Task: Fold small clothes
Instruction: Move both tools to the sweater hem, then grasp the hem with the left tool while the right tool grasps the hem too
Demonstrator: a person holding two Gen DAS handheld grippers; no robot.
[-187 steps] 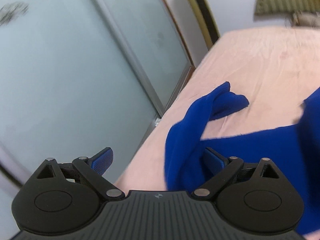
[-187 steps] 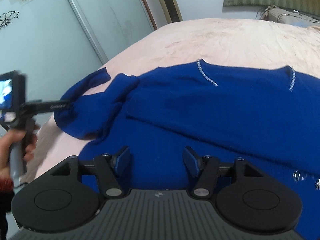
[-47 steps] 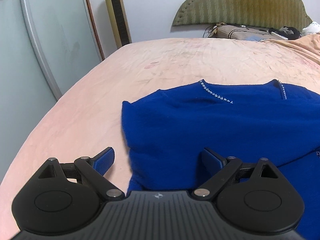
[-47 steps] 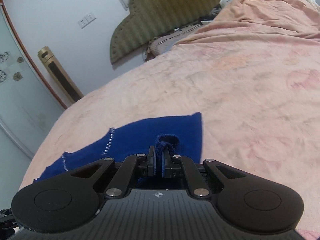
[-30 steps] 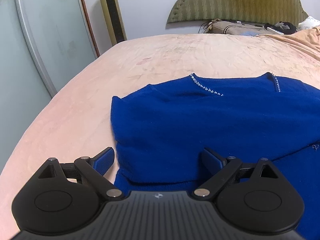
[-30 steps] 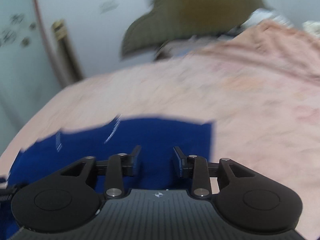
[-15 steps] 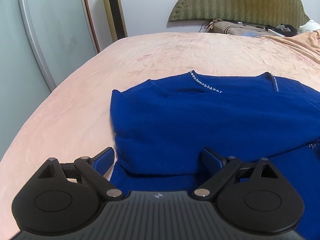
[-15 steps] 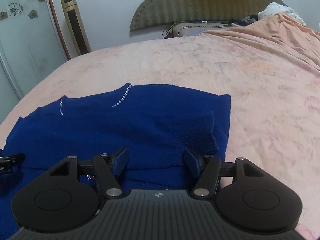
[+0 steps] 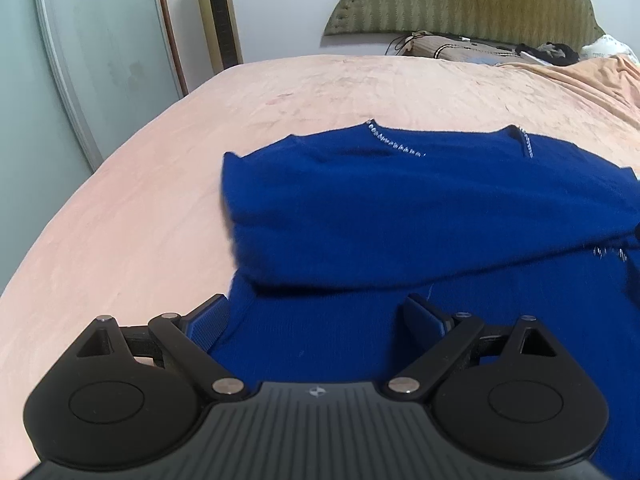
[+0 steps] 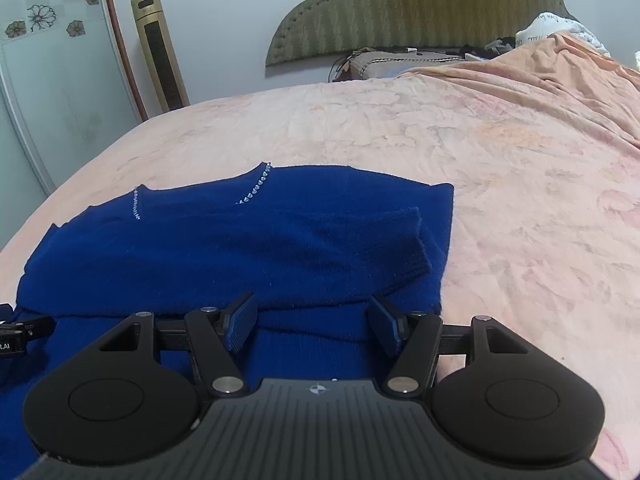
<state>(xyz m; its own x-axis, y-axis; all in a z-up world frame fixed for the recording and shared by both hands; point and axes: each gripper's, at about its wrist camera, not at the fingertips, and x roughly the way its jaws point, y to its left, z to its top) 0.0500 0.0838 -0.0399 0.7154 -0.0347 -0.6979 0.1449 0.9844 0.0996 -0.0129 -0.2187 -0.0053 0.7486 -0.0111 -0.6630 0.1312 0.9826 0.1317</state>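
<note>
A blue knit sweater (image 9: 400,208) with a beaded neckline lies flat on the pink bed (image 9: 140,208). Both sleeves are folded across its chest; the right sleeve's cuff (image 10: 416,236) lies near the sweater's right edge. My left gripper (image 9: 316,320) is open and empty over the sweater's lower left part, near its left edge. My right gripper (image 10: 312,320) is open and empty over the sweater (image 10: 240,248), at its lower right part. The left gripper's tip (image 10: 20,336) shows at the left edge of the right wrist view.
The pink bed (image 10: 520,200) extends far beyond the sweater to the right and back. A green headboard (image 10: 420,8), a pillow (image 10: 380,64) and a bunched orange blanket (image 10: 560,64) are at the far end. A gold tower fan (image 10: 160,48) and a glass wardrobe door (image 9: 100,60) stand left.
My right gripper let go of the right sleeve, which now lies folded across the chest, and opened wide. Both grippers have drawn back toward the sweater's lower part.
</note>
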